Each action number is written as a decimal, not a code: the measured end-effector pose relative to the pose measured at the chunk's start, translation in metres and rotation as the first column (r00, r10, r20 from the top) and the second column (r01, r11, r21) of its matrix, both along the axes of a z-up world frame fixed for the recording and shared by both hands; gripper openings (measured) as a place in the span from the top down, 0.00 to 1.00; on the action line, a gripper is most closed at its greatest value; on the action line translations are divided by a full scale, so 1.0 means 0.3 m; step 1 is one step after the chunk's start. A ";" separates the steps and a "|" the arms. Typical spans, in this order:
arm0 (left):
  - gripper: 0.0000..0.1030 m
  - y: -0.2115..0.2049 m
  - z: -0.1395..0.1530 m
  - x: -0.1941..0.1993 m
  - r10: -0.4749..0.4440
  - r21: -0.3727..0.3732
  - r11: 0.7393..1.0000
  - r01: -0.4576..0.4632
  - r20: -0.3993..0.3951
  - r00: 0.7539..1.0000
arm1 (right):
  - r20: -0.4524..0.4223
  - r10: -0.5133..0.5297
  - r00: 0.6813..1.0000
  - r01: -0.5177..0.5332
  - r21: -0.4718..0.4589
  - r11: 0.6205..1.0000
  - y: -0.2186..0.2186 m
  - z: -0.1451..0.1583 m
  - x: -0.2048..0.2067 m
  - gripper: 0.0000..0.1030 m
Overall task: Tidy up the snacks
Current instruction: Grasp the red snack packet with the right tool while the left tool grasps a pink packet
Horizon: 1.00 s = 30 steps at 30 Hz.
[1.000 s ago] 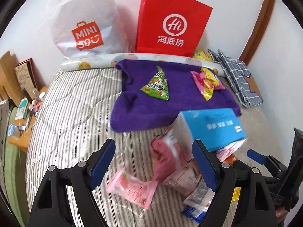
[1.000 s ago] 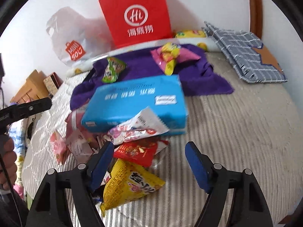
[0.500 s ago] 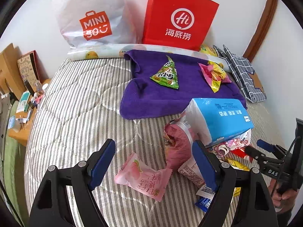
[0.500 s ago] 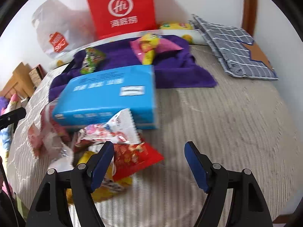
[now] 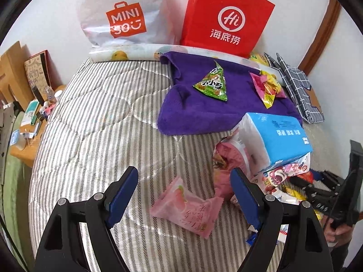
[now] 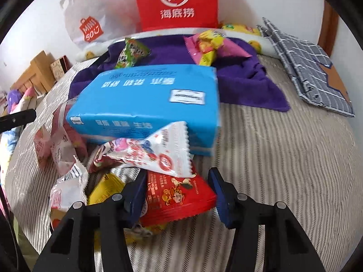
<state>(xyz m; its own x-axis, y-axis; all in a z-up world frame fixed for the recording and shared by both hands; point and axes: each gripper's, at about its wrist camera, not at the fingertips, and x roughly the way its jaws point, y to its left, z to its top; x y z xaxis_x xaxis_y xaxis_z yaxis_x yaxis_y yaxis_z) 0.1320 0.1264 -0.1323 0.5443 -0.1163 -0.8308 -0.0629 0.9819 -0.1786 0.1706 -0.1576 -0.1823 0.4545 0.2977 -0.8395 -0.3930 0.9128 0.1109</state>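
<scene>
A heap of snack packets lies on a striped bed, under and beside a blue tissue pack [image 6: 147,97]. My right gripper [image 6: 177,188] points down at the heap. Its jaws are closing, with a red packet [image 6: 179,197] between the pads, and I see no squeeze on it. A white packet [image 6: 158,151] lies just beyond, and a yellow packet [image 6: 104,188] to the left. My left gripper [image 5: 183,188] is open above a pink peach packet [image 5: 188,210]. On the purple towel [image 5: 204,111] lie a green triangular packet [image 5: 213,86] and pink-and-yellow packets [image 5: 267,88].
A red paper bag [image 5: 226,20] and a white plastic bag [image 5: 122,15] stand against the wall at the head of the striped mattress [image 5: 95,124]. A checked cloth [image 5: 297,88] lies at the right edge. A cluttered wooden side table [image 5: 25,133] stands left of the bed.
My right gripper has sunk toward the heap and its jaws have narrowed around the red packet. My left gripper has come lower and nearer the pink peach packet, its opening unchanged.
</scene>
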 end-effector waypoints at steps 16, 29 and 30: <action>0.20 -0.040 -0.142 -0.020 -0.073 0.020 0.997 0.075 -0.086 0.994 | 0.119 -0.277 0.953 0.277 0.017 0.961 -0.273 0.011 -0.026 0.50; 0.74 -0.058 -0.139 -0.054 -0.066 0.060 0.996 0.064 0.021 0.998 | 0.095 -0.274 0.957 0.275 -0.001 0.961 -0.242 -0.031 0.036 0.49; 0.74 -0.062 -0.148 -0.049 -0.068 0.069 0.995 0.066 0.014 0.998 | 0.087 -0.274 0.958 0.275 -0.002 0.961 -0.241 -0.036 0.040 0.49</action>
